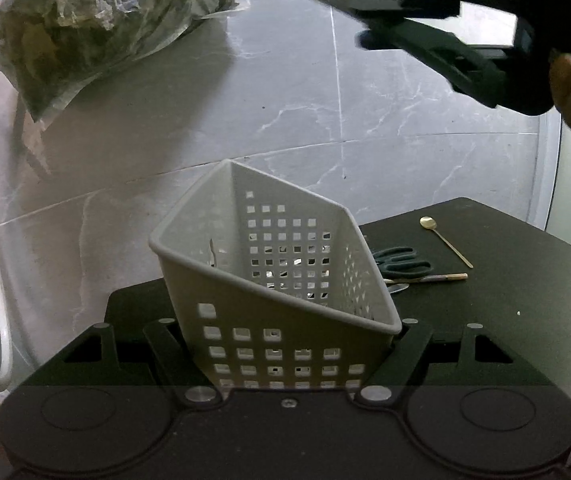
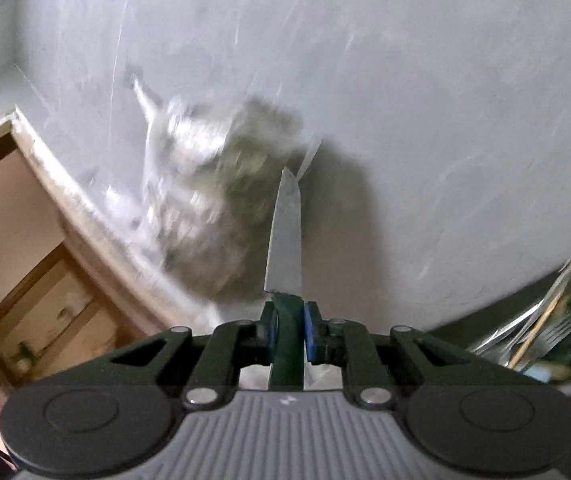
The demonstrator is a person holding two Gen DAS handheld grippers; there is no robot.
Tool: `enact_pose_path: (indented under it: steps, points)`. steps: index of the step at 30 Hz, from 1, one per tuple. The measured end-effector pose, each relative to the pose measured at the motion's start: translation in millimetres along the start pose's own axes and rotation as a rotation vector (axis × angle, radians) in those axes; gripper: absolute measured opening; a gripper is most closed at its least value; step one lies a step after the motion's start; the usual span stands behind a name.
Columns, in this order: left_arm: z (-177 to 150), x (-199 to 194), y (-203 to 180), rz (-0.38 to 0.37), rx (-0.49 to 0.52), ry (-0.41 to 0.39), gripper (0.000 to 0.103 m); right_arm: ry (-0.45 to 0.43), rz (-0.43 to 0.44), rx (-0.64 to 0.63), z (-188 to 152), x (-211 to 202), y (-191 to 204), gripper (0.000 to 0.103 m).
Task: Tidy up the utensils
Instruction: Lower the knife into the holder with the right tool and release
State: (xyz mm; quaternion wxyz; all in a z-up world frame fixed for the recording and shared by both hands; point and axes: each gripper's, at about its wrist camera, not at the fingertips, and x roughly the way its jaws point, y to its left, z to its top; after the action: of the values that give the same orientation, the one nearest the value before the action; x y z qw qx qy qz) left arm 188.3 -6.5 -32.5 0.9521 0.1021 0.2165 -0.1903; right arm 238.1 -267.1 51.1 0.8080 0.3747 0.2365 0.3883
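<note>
— Between the right gripper's (image 2: 288, 330) blue pads: a knife (image 2: 284, 232), clamped by its dark handle, blade forward. Any writing?
— None legible. Left gripper (image 1: 285, 344) grips the tilted white basket (image 1: 269, 280); gold spoon (image 1: 443, 240), scissors (image 1: 399, 262) lie beside.

white basket (image 1: 269, 276), square-hole grid; dark green knife (image 2: 285, 236) handle; blue-padded tongs (image 2: 287, 330); gold spoon (image 1: 445, 240).

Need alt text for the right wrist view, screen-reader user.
The right claw is shut on the dark green handle of a knife, blade pointing straight ahead. Behind it, blurred by motion, are a grey marble surface and a crumpled clear plastic bag; a heap of utensils shows at lower right.
</note>
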Motion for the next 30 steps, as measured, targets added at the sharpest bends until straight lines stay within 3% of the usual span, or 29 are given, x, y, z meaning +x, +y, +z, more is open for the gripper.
enact_pose_path:
  steps: [3, 6, 9, 11, 14, 19, 23, 27, 30]
  points:
    - [-3.1, 0.3, 1.9, 0.000, -0.016, -0.015, 0.076, 0.163, -0.012, 0.068, 6.1, 4.0, 5.2, 0.015]
    - [-5.1, 0.2, 1.1, -0.002, -0.018, -0.032, 0.076, 0.401, -0.163, 0.044, 18.2, 17.5, 15.4, 0.015]
    - [-7.0, 0.4, 1.2, -0.004, -0.026, -0.045, 0.076, 0.572, -0.337, -0.206, 37.4, 32.6, 48.2, 0.015]
    - [-7.5, 1.3, 1.3, 0.001, -0.035, -0.046, 0.076, 0.689, -0.459, -0.491, 41.4, 51.6, 80.5, 0.015]
    - [-6.5, 3.5, 1.1, 0.010, -0.036, -0.045, 0.076, 0.880, -0.546, -0.906, 30.1, 84.9, 120.2, 0.015]
    - [-6.6, 5.3, 1.2, -0.002, -0.016, -0.056, 0.077, 1.164, -0.566, -1.433, -20.7, 114.3, 146.2, 0.015]
    - [-4.8, 7.1, 2.2, -0.001, -0.001, -0.058, 0.077, 1.349, -0.554, -1.717, -50.5, 118.1, 144.5, 0.013]
    - [-3.7, 8.3, -0.7, 0.002, 0.023, -0.060, 0.077, 1.461, -0.520, -1.958, -76.4, 126.9, 139.0, 0.010]
    - [-2.9, 9.6, -4.2, 0.000, 0.045, -0.063, 0.077, 1.486, -0.471, -2.052, -87.7, 136.8, 139.8, 0.010]
